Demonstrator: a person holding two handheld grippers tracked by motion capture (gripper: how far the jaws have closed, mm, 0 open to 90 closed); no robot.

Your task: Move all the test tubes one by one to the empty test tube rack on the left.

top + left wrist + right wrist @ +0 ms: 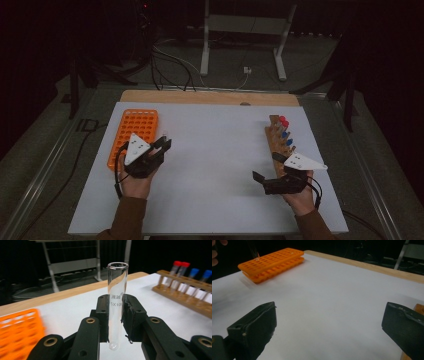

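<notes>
High view: left gripper (162,145) sits just right of the orange rack (133,138), near the rack's front right corner, held by the person's left hand (134,181). The glass tube is too thin and clear to make out from here. Right gripper (270,170) is at the near end of the wooden rack (278,145), which carries red- and blue-capped tubes (284,121); jaws spread wide, nothing between them. Both racks lie on the white table sheet (215,150), well apart, at opposite sides.

Left gripper view: clear glass test tube (117,302) clamped between the two black jaws, pads pressing it on both sides around its lower half. Long axis runs upright in this view, open mouth at top, rounded closed end at bottom, poking just below the pads. Printed marking on the glass faces the camera. Orange rack (20,332) at lower left, blurred. Wooden rack (185,298) at far right with capped tubes (180,267) standing in it.

Right gripper view: jaws stand wide apart, only bare white sheet (332,302) between them. Orange rack (272,263) at far upper left; a faint glassy streak above its near corner, too dim to tell tilt. Sliver of wooden rack (419,308) at right edge.
</notes>
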